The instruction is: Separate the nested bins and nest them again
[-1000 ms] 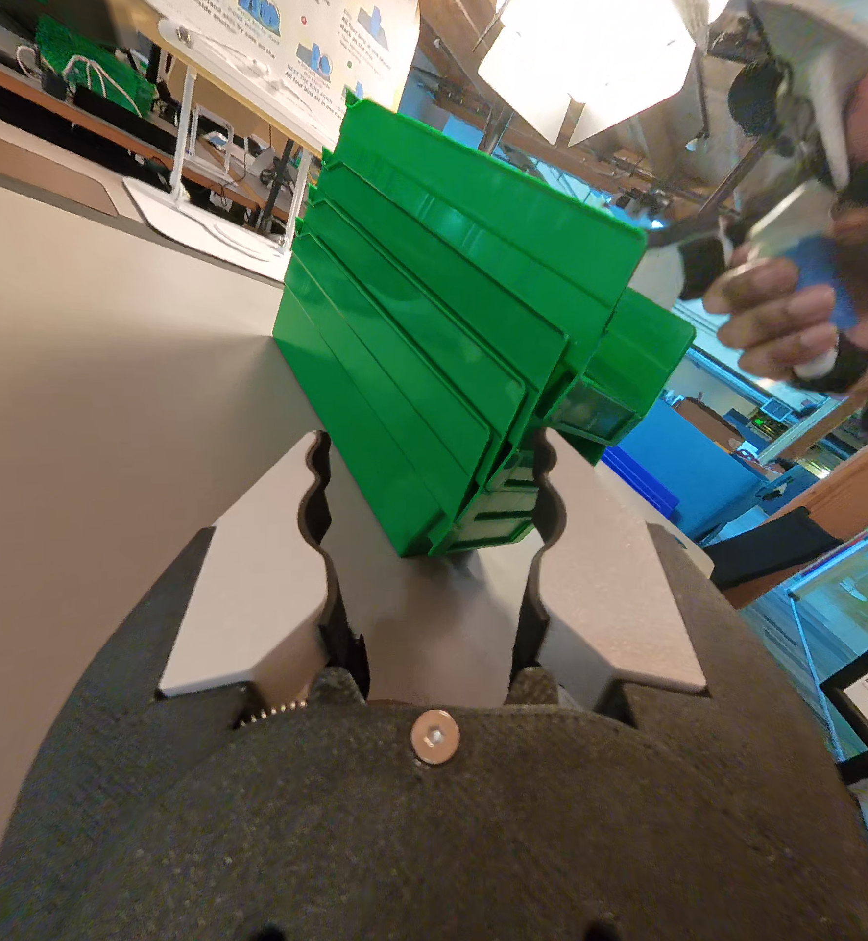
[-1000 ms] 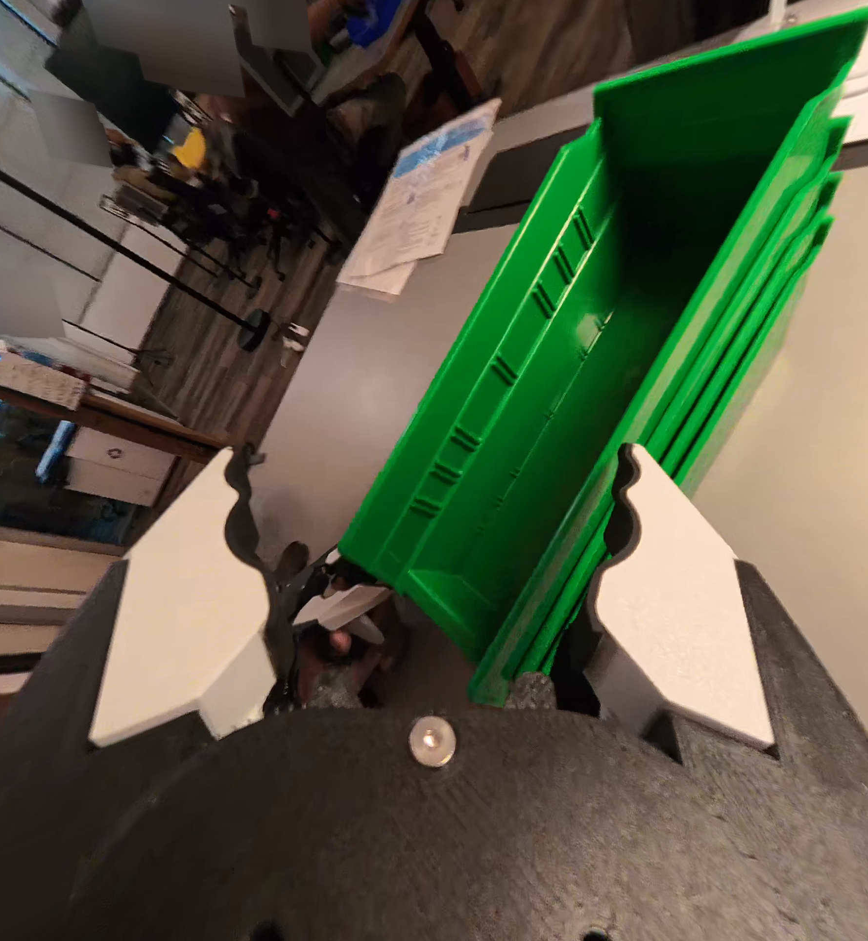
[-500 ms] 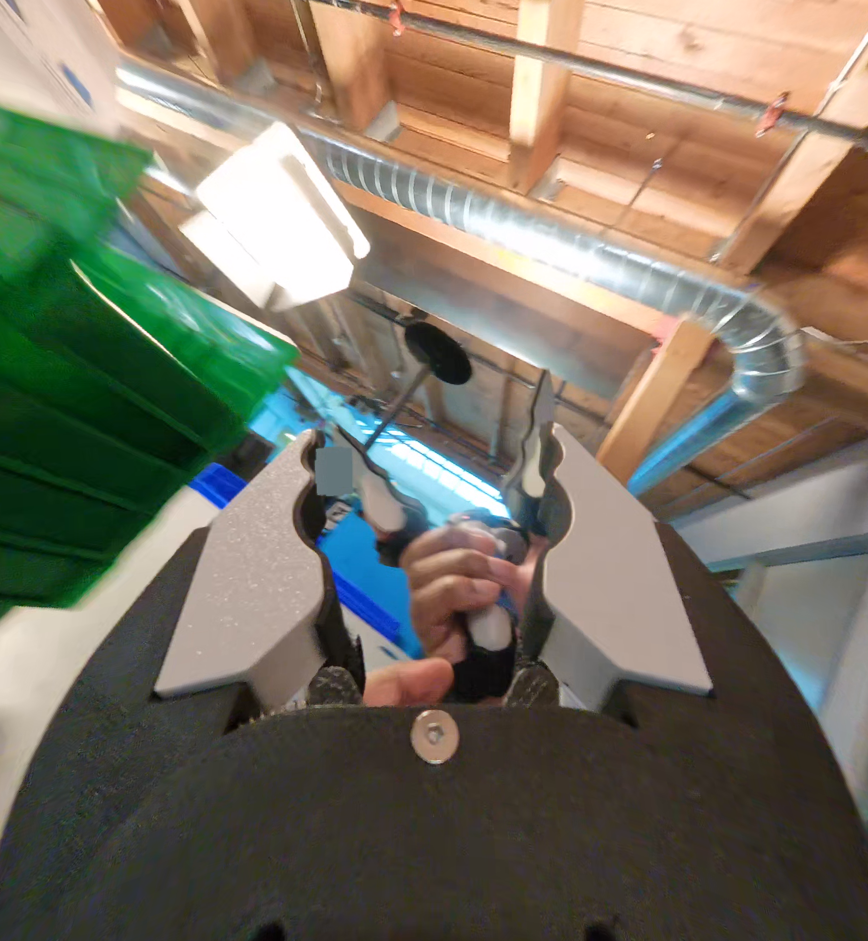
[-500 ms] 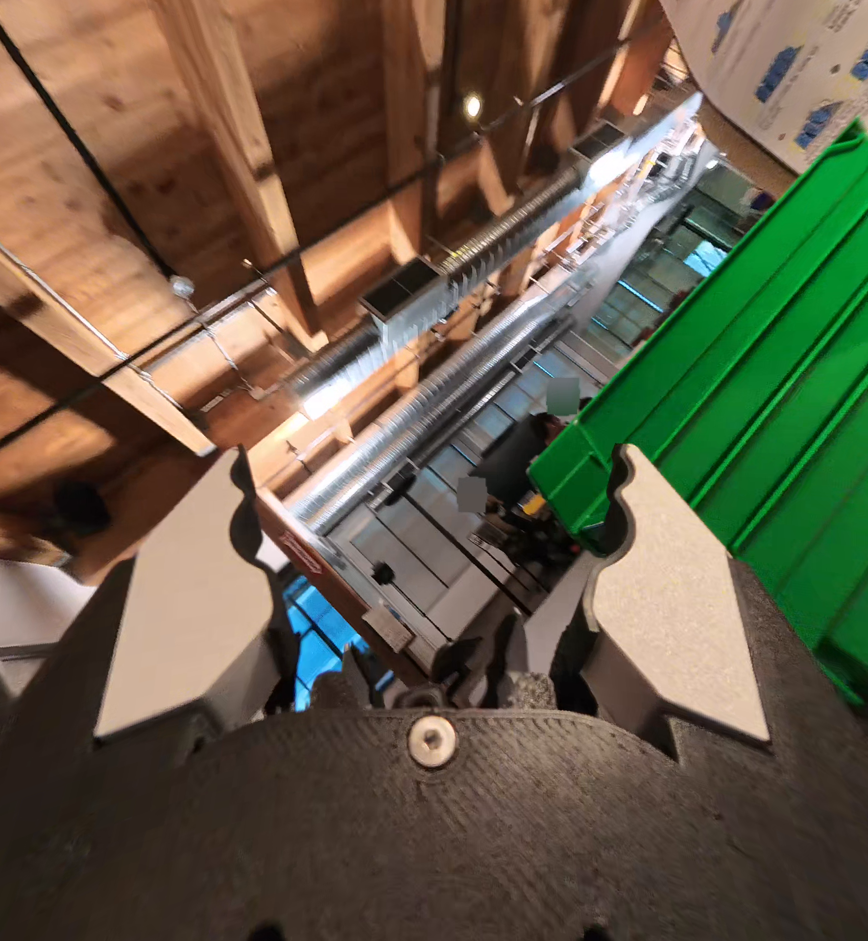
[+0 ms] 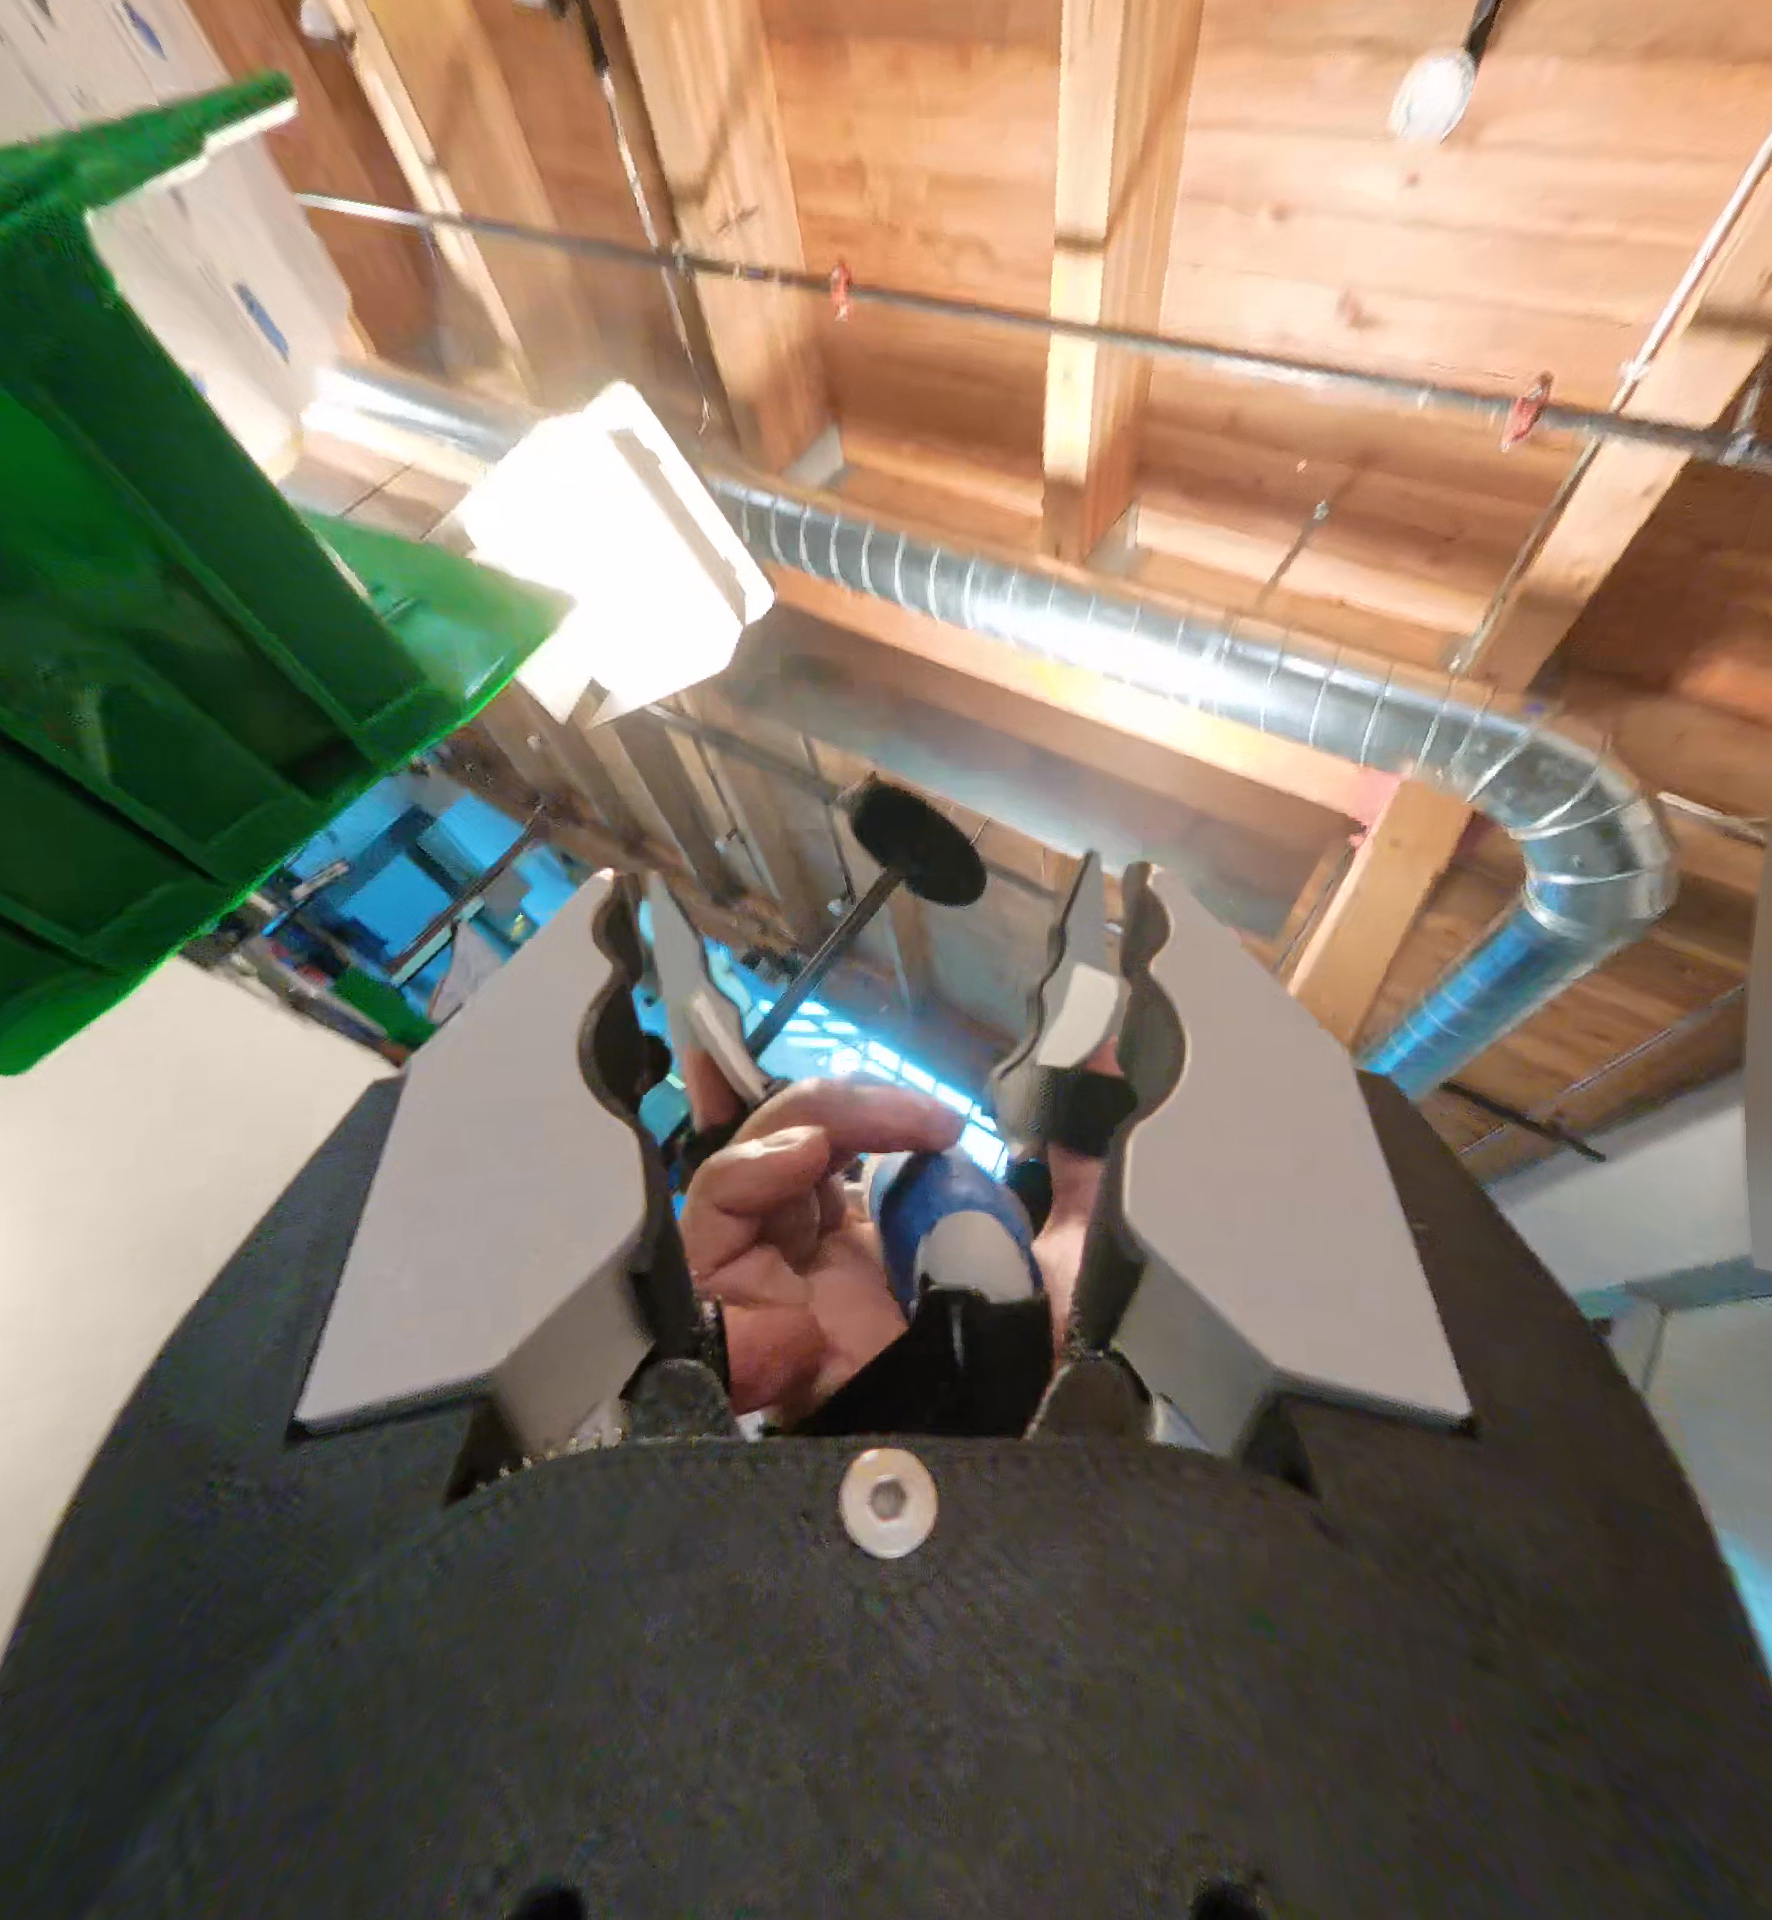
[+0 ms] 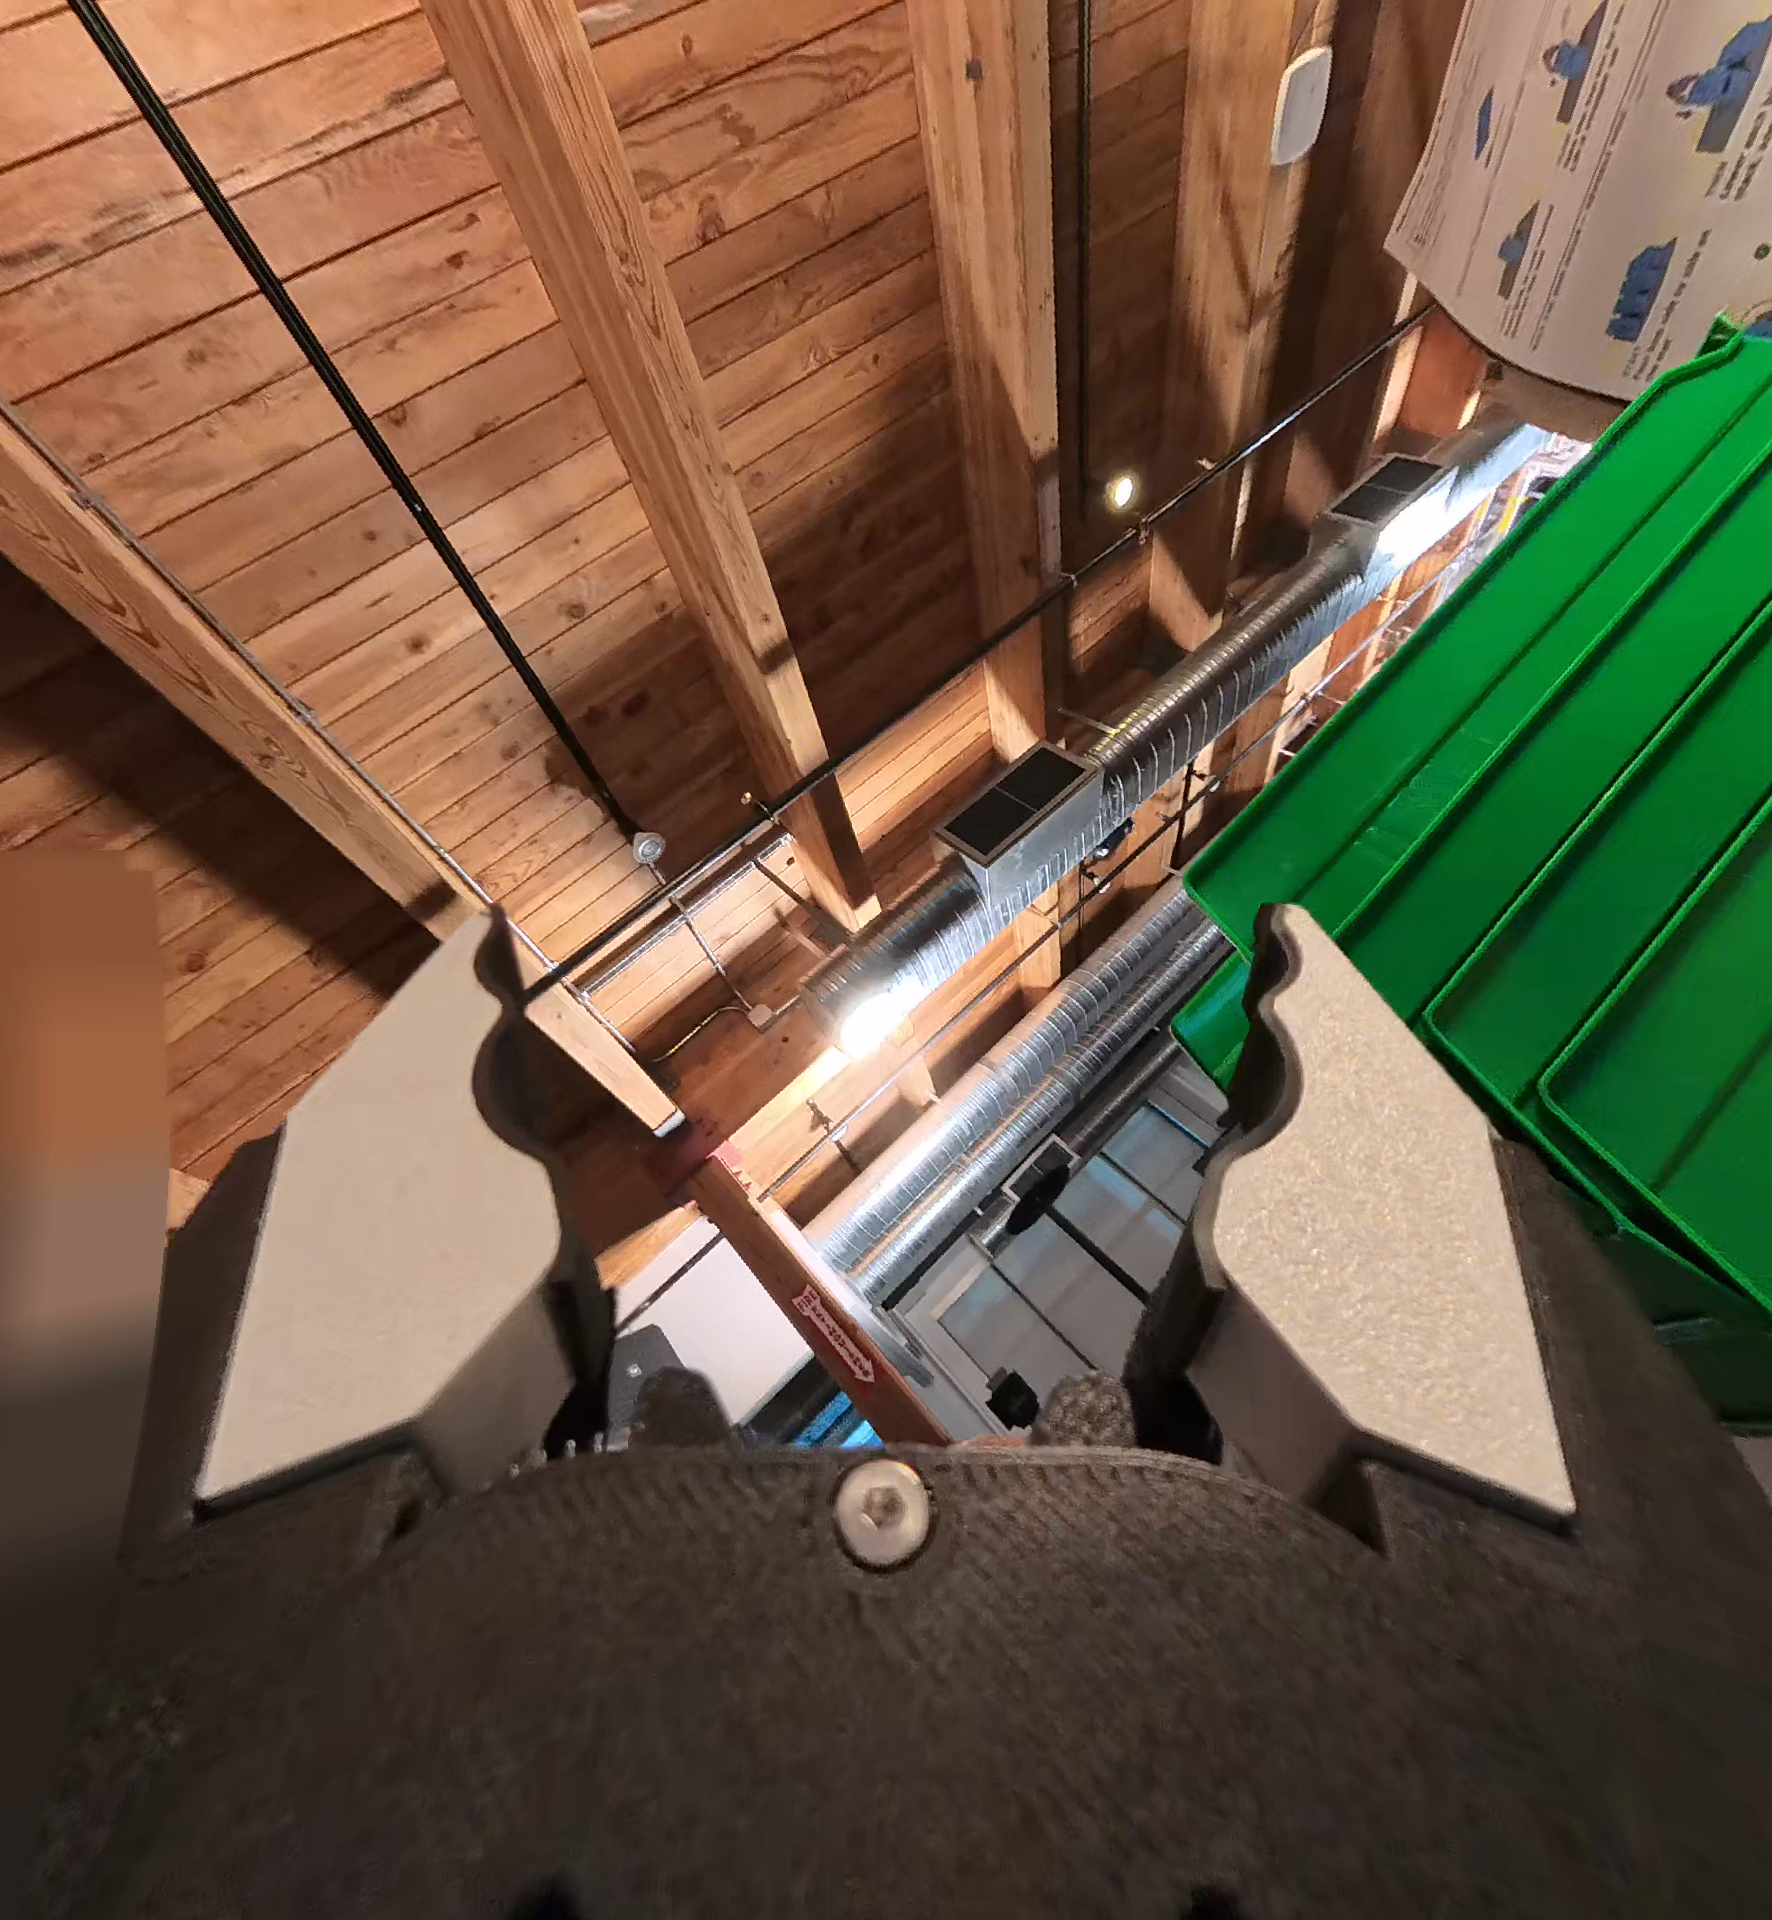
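Your left gripper (image 5: 882,935) pointed up toward the wooden ceiling (image 5: 1277,260), its fingers (image 5: 508,1143) spread apart with nothing clamped between them. The nested green bins (image 5: 113,644) stood to the left of that gripper, clear of both fingers, resting on the pale table (image 5: 82,1247). Beyond the open gap, in line with the fingers, your other hand (image 5: 788,1226) gripped the handle of the right gripper (image 5: 877,997), whose own fingers were likewise spread.

In the right wrist view, your right gripper (image 6: 882,997) also faced the ceiling, fingers (image 6: 394,1195) wide apart and bare. The green bins (image 6: 1588,831) lay to the right of that gripper, behind its right finger (image 6: 1381,1195); contact between finger and bin could not be determined. A printed sheet (image 6: 1640,156) hung above the bins. A metal duct (image 6: 1225,675) ran across the ceiling, left of the bins.
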